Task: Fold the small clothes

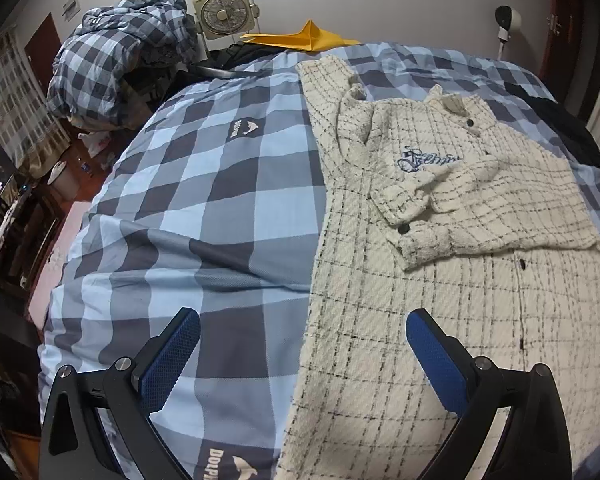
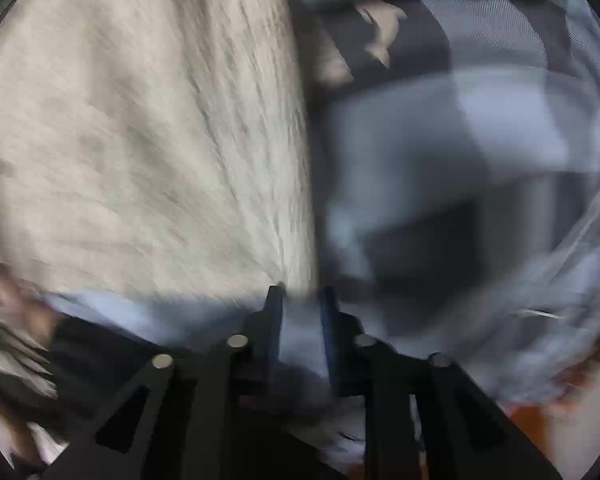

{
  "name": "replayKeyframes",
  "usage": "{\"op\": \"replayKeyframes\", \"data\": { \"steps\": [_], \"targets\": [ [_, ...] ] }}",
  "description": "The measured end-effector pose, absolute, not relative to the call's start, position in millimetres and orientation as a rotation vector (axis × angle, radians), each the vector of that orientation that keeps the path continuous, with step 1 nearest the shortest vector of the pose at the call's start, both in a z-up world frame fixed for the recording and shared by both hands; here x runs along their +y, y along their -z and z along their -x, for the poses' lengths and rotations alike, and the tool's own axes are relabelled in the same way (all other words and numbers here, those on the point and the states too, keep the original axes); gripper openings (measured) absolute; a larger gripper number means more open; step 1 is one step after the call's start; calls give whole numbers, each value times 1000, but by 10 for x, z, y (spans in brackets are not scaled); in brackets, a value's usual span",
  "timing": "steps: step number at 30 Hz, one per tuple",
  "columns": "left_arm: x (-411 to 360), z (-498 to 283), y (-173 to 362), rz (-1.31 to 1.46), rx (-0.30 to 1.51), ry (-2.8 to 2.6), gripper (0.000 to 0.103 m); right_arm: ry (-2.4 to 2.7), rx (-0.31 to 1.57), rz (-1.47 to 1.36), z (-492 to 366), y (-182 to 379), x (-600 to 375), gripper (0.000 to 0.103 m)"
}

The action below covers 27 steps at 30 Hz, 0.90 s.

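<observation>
While hovering low over the bed, holding the left gripper [image 1: 303,314] with jaws wide apart and nothing between the blue pads [image 1: 436,360]; straddling the near left edge of the cream checked jacket [image 1: 440,320], one finger sitting over the cloth and the other over the blue checked duvet cover [image 1: 204,200]; not touching either, as far as can be told.

Pointing the right gripper [image 2: 301,300] steeply down in a heavily blurred view; keeping its jaws a narrow gap apart, with only pale bedcover showing through the gap; resting one fingertip [image 2: 275,294] just at the jacket's [image 2: 140,140] near corner, contact being too smeared to judge; showing the duvet cover [image 2: 480,140] and its dolphin logo [image 2: 382,30] off to the other side.

Lying flat on the duvet cover and filling its right half in the left wrist view; buttoned front facing up, one sleeve [image 1: 440,216] lying across the chest below the blue embroidered lettering [image 1: 428,162].

Further out, piling up a heap of checked bedding [image 1: 128,44] beyond the bed's far left corner; standing beside it, a box fan [image 1: 222,12]; lying past the far edge, a yellow cloth [image 1: 308,38].
</observation>
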<state>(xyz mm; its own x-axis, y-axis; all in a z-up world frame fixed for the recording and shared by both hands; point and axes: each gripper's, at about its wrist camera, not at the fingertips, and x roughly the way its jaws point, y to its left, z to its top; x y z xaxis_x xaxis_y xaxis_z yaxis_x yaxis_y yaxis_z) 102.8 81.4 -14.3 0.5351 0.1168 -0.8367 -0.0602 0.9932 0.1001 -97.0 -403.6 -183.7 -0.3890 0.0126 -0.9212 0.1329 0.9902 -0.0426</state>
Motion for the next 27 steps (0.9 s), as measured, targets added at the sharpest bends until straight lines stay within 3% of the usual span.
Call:
{"op": "replayKeyframes", "data": {
  "steps": [2,4,6,11,17,22,23,24,27],
  "targets": [
    [802,-1027,113,-56,989,-98,103,289,1908,110,735,1664,-4055,20],
    [779,-1027,84,-56,976,-92,103,313,1774,78,420,1390,-4049,36],
    [751,-1030,66,-57,968,-86,103,277,1596,-54,46,1113,-3964,67],
    [727,-1033,112,-83,981,-85,103,273,1292,-132,-821,896,-3772,70],
    [753,-1042,89,-80,968,-108,103,479,1394,130,-1117,1466,-3870,70],
    [723,-1012,14,-118,942,-170,103,427,1146,146,-658,612,-3236,70],
    [745,-1001,-22,-112,933,-196,103,391,1078,117,-508,395,-3043,74],
    [776,-985,-50,-99,924,-196,103,352,1033,75,-420,268,-2853,85],
    [872,-974,-87,-60,950,-137,103,120,910,-139,-162,146,-2258,95]
  ]
}}
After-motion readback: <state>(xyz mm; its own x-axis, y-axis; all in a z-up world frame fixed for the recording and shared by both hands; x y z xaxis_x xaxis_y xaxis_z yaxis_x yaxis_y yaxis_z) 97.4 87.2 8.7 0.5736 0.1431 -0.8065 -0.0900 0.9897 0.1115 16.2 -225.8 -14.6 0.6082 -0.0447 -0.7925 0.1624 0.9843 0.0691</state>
